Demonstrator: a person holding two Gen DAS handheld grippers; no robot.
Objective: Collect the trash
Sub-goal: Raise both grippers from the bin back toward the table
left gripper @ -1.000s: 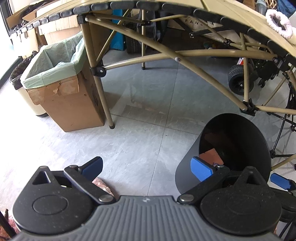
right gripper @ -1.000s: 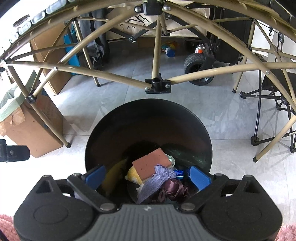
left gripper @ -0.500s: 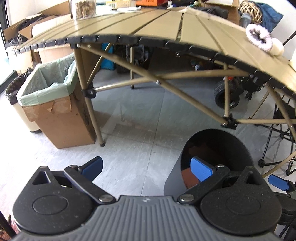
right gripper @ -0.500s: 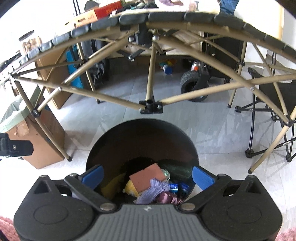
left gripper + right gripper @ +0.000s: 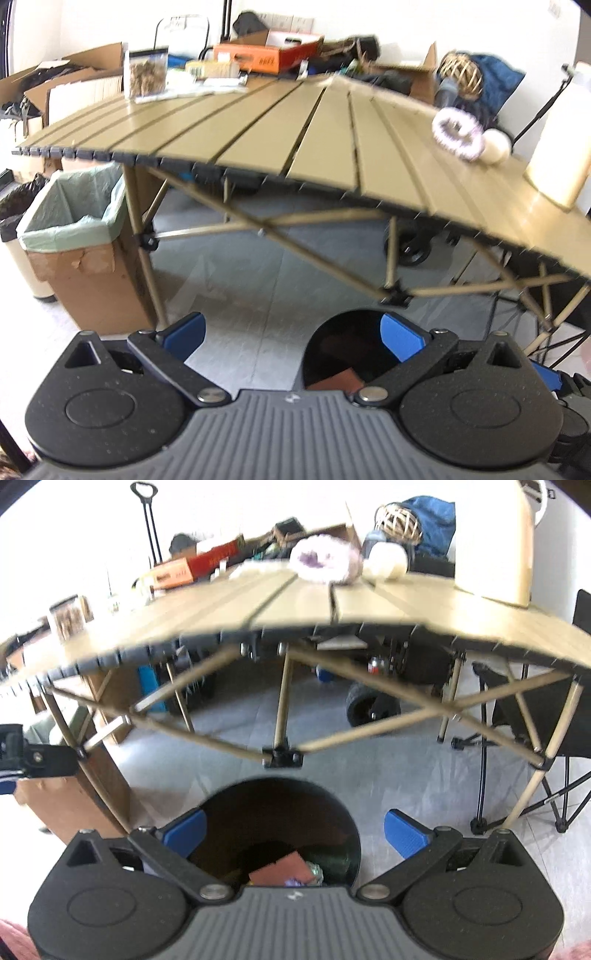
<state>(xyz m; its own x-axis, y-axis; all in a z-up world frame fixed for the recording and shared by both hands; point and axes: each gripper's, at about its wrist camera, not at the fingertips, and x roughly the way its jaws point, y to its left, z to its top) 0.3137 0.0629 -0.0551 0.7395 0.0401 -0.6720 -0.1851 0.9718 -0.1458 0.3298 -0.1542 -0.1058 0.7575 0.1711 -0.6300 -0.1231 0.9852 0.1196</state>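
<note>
Black bin (image 5: 280,812) cut at its near rim by the right gripper's (image 5: 295,830) body, so only a reddish-brown slab (image 5: 280,873) and scraps of purple and green show, too blurred to name. Same bin (image 5: 343,343) half masked in the left wrist view behind a blue finger (image 5: 400,341), contents reduced to a brown corner. Far clutter on the folding table (image 5: 295,129) smeared by motion, box lettering unreadable; pale container (image 5: 561,147) cropped at the right edge.

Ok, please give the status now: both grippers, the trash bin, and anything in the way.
Left hand-held gripper open, empty. Right hand-held gripper open, empty. Black trash bin below, trash inside. Folding table edge ahead.
</note>
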